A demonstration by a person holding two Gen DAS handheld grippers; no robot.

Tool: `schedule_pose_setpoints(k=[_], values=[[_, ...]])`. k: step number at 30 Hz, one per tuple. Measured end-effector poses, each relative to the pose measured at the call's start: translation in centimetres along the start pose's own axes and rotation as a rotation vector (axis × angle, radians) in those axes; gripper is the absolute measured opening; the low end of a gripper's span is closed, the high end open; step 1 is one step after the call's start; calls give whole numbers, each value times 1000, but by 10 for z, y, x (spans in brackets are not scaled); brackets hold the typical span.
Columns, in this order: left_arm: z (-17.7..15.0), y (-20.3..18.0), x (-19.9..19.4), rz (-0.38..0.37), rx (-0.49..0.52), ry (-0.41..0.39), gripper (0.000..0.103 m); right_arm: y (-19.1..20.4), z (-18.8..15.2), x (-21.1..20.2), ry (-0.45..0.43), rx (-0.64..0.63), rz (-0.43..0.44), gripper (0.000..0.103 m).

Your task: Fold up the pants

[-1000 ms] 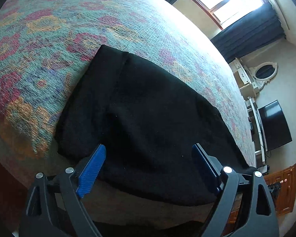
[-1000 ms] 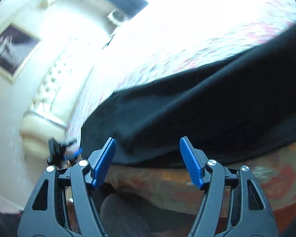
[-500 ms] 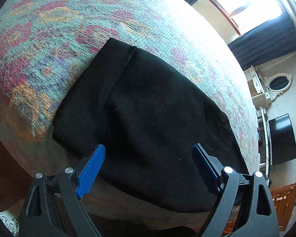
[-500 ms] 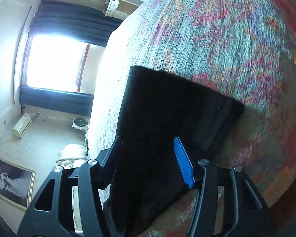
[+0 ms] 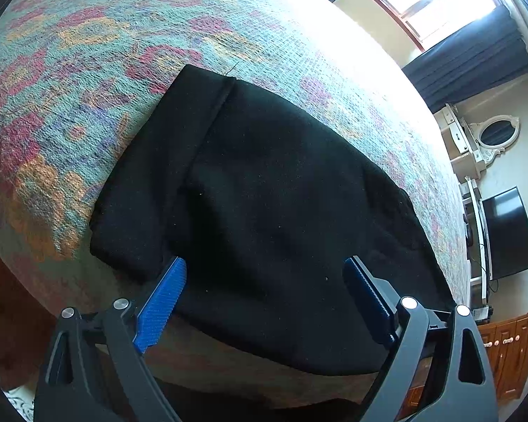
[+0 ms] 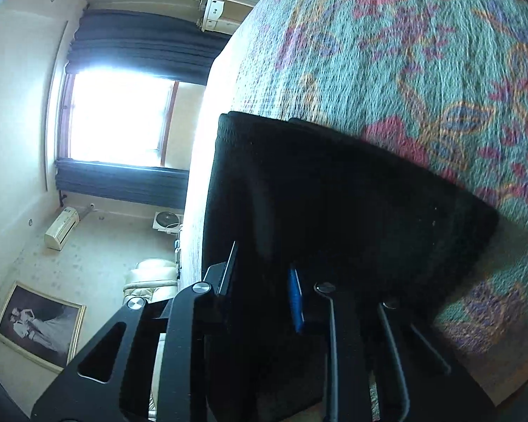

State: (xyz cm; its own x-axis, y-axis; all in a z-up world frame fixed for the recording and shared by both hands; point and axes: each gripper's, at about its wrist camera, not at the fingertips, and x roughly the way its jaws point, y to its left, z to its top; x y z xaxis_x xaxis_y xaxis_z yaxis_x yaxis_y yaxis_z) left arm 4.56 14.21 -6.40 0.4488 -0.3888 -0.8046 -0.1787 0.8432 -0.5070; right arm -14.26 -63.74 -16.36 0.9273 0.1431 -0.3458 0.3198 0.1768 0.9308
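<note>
Left gripper [image 5: 264, 277] is hanging just above the near edge of the bed, tilted down at the black pants [image 5: 264, 211], with its blue pads [image 5: 160, 311] spread wide apart and nothing between them. The fabric sits right ahead of and under the tips, no contact that I can see.

Right gripper [image 6: 260, 281] is rolled over on its side, so the room looks tipped in its view. Its jaws are pulled in close with a fold of the pants [image 6: 334, 193] bunched between them; one blue pad [image 6: 295, 299] peeks out edge-on, the other is buried in cloth. Looks clamped on the fabric.

The pants lie folded into a chunky rectangle on the floral bedspread [image 5: 88, 70], near the bed's edge, stretching away from both sets of tips.

No readable writing or logos anywhere. There's a framed picture [image 6: 38, 327] on the wall left of the right gripper, too small to make out.
</note>
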Motion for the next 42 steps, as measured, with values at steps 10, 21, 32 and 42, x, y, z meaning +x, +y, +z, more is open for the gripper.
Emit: schedule_pose_setpoints(k=[10,21,32,42], values=[[2,-8,4,-3,4,4,90,28,14,-30,-73,-5,-7,7],[5,-4,4,-7,14,11,90,-34,5,-68,-72,83,-175,6],[3,-9,5,1,23,11,91,-8,-59,-36,134,147,-78,48],[3,-2,5,-12,14,12,91,49,-85,3,214,-109,-133,11]])
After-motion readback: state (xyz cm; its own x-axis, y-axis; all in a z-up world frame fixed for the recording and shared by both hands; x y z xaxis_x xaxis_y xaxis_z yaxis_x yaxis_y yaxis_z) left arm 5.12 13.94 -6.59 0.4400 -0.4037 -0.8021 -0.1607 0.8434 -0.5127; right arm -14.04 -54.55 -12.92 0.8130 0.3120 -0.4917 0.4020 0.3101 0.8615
